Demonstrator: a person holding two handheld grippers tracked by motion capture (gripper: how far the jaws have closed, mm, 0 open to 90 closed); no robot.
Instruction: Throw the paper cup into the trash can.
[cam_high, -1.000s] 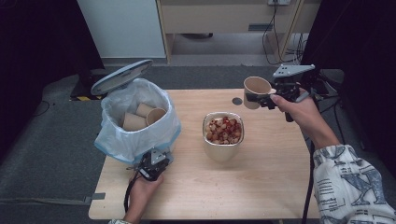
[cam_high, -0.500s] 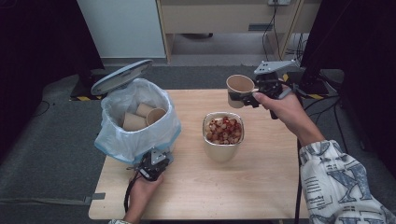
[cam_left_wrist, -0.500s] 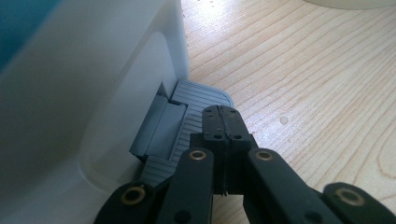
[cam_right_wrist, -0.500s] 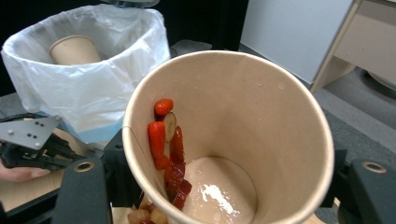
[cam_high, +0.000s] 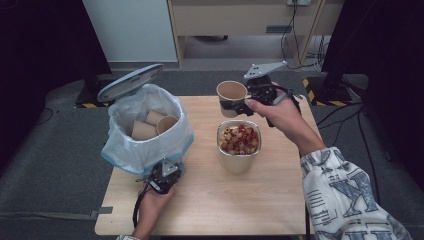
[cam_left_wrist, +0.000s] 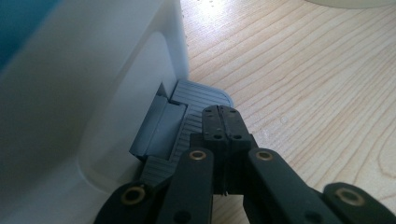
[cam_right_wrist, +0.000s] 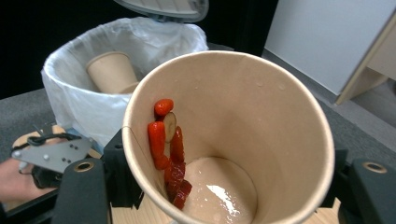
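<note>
Carrying a gripped paper cup (cam_high: 231, 96), right tongs (cam_high: 243, 106) are drifting leftward over the surface's (cam_high: 280, 200) far edge, while closed left tongs (cam_left_wrist: 220, 122) are pressing the bin pedal (cam_left_wrist: 194, 122).

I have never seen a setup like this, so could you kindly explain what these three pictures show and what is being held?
There is no robot here: a person holds a hand-operated tool with two black jaws in each hand. One picture comes from a fixed camera above the table; the other two come from small cameras riding on each tool, looking along its jaws.

On the wooden table stand a bin lined with a white bag, its lid up and paper cups inside, and a bowl of mixed food scraps.

The right gripper is shut on a paper cup, lifted above the table behind the bowl. Its own camera shows red food bits stuck to the cup's inner wall.

The left gripper, jaws shut and holding nothing, rests on the bin's grey foot pedal.
</note>
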